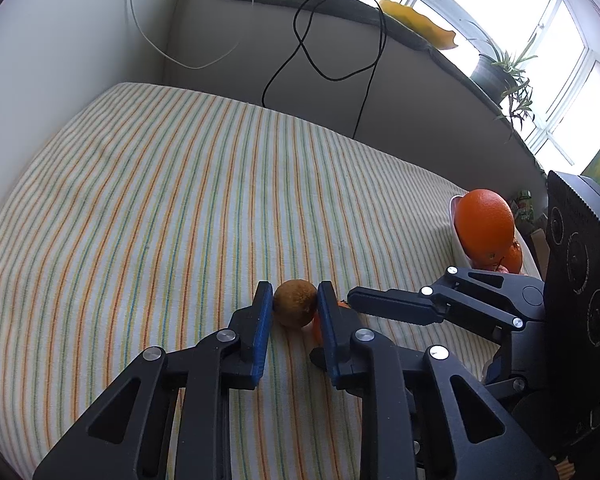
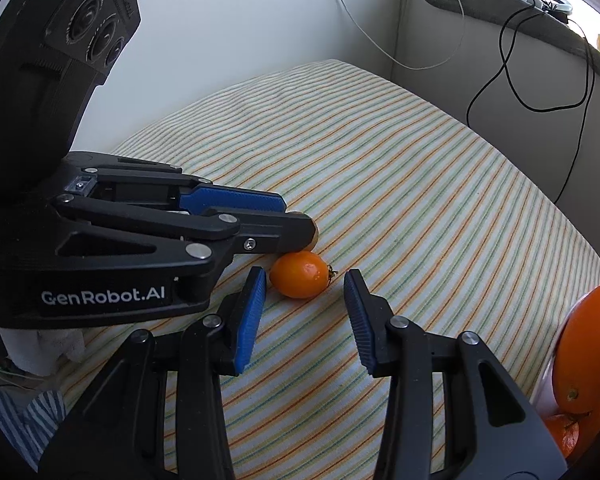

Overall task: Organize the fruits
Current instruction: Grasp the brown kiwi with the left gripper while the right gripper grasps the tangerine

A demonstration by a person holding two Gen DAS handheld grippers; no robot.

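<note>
Both jaws of the left gripper [image 1: 292, 300] are being pressed against the sides of a brown kiwi [image 1: 295, 303], which is being held on the striped cloth [image 1: 160, 200]. Its blue pads [image 1: 260, 332] are touching the fruit on each side. Just beside the kiwi, a small orange fruit [image 2: 299, 274] is lying on the cloth. The jaws of the right gripper [image 2: 305, 284] are being kept wide apart around this fruit, and nothing is being gripped by them. At the right edge, a big orange [image 1: 485, 222] is being carried on top of smaller fruits in a white bowl [image 1: 458, 240].
</note>
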